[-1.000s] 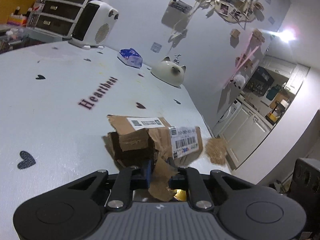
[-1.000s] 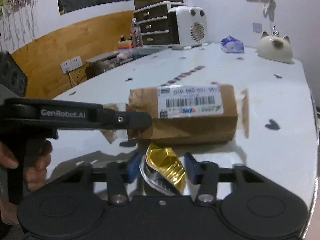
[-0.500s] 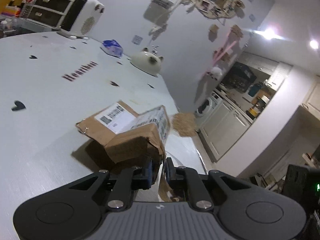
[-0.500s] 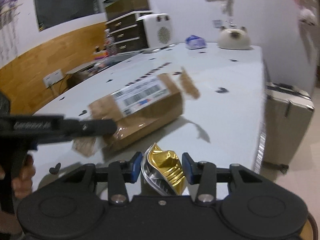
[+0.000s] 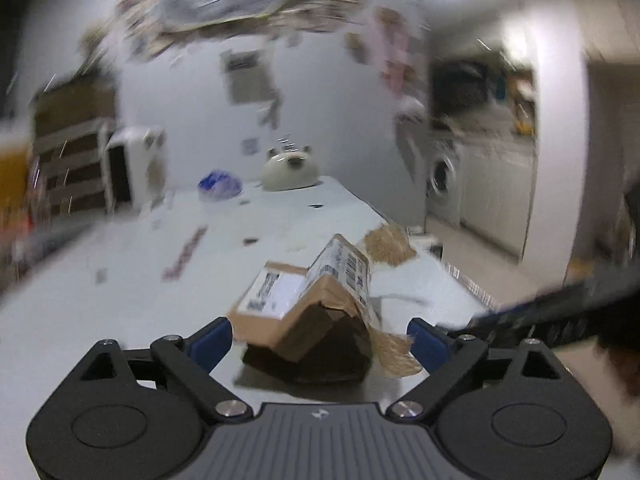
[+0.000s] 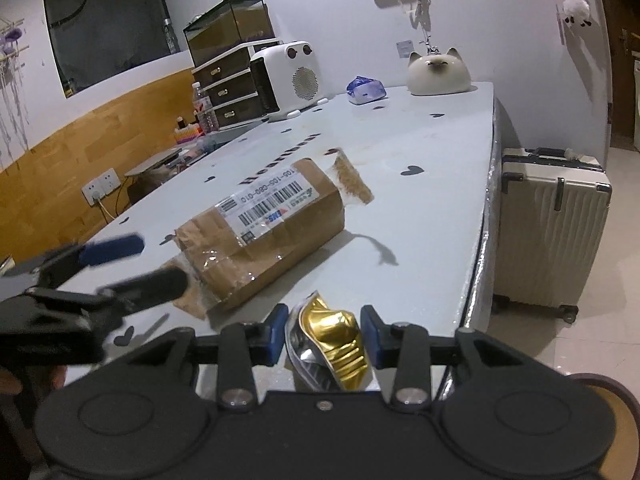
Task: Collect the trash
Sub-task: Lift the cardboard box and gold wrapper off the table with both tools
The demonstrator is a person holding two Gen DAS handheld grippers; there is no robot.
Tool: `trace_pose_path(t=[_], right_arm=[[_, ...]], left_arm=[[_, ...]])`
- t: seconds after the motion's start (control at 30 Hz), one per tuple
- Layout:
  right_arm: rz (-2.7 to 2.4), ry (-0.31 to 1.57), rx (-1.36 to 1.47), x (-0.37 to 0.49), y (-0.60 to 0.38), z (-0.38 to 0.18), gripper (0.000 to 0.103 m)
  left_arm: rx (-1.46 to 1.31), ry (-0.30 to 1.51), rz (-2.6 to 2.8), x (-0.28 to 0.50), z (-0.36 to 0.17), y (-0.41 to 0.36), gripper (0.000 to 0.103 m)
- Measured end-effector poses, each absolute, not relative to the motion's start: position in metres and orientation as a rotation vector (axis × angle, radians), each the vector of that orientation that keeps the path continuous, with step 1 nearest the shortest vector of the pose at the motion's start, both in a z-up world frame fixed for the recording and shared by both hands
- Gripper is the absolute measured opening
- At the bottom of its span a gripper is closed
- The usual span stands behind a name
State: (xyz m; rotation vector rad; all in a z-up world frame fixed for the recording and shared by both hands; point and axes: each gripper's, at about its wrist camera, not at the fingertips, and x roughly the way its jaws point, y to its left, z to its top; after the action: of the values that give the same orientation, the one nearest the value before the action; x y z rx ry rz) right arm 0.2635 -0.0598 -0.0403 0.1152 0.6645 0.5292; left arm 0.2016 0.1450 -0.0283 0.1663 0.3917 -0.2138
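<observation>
Your left hand-held gripper (image 5: 320, 338) fills the lower centre of its own view with its jaws opening wide; the torn cardboard parcel (image 5: 316, 312) lies between the blue pads (image 5: 210, 340) but neither pad presses on it, so it rests free on the desk (image 5: 120, 280). Your right hand-held gripper (image 6: 324, 338), at the bottom centre of the right wrist view, has its jaws closing on a crumpled gold foil wrapper (image 6: 332, 340), which sits between the pads and appears held.

In the right wrist view the parcel (image 6: 264, 236) occupies the middle of the frame, lying near the desk's right-hand edge, with a loose torn flap (image 6: 352, 180) sticking up at its far end and a white shipping label (image 6: 266, 210) on top.

Judged from its collapsed, taped walls, the parcel is likely empty and light, stiff along its folded edges but soft where torn. Take hold across a doubled edge of the near open end, not the loose flap, which may tear away. The foil wrapper looks thin, slippery and easily crushed; a firm pinch across its bunched middle suits it.
</observation>
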Motion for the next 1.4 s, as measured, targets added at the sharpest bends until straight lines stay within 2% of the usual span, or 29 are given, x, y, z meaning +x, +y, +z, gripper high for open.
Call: trace_pose_path(t=[0.2,0.5,0.57,0.63,0.77,0.8,0.93,1.1,1.4], right_arm=[[0.530,0.655,0.135,0.261,-0.064,-0.038,0.040],[0.530,0.643,0.154,0.260,-0.071,-0.036,0.040],[0.533,0.642,0.154,0.258,-0.072,-0.036,0.040],[0.532,0.643,0.158,0.258,-0.073,-0.037,0.040],[0.532,0.648,0.168,0.259,-0.075,-0.038,0.040],[0.532,0.651,0.170,0.259,-0.075,-0.039,0.040],[0.530,0.658,0.179,0.259,-0.074,-0.040,0.040],[0.513,0.656,0.193,0.258,-0.079,-0.038,0.040],[0.522,0.615,0.195,0.243,-0.088,-0.023,0.040]], left_arm=[[0.480,0.383,-0.299,0.214,-0.049,0.120,0.094],[0.551,0.428,-0.334,0.236,-0.059,0.112,0.093],[0.515,0.452,-0.342,0.242,-0.057,0.116,0.084],[0.479,0.476,-0.340,0.246,-0.055,0.120,0.067],[0.413,0.511,-0.333,0.252,-0.053,0.128,0.060],[0.398,0.518,-0.331,0.253,-0.053,0.130,0.055],[0.307,0.549,-0.334,0.254,-0.050,0.132,0.044],[0.134,0.539,-0.318,0.247,-0.044,0.138,0.038],[-0.005,0.489,-0.287,0.213,-0.028,0.130,0.035]])
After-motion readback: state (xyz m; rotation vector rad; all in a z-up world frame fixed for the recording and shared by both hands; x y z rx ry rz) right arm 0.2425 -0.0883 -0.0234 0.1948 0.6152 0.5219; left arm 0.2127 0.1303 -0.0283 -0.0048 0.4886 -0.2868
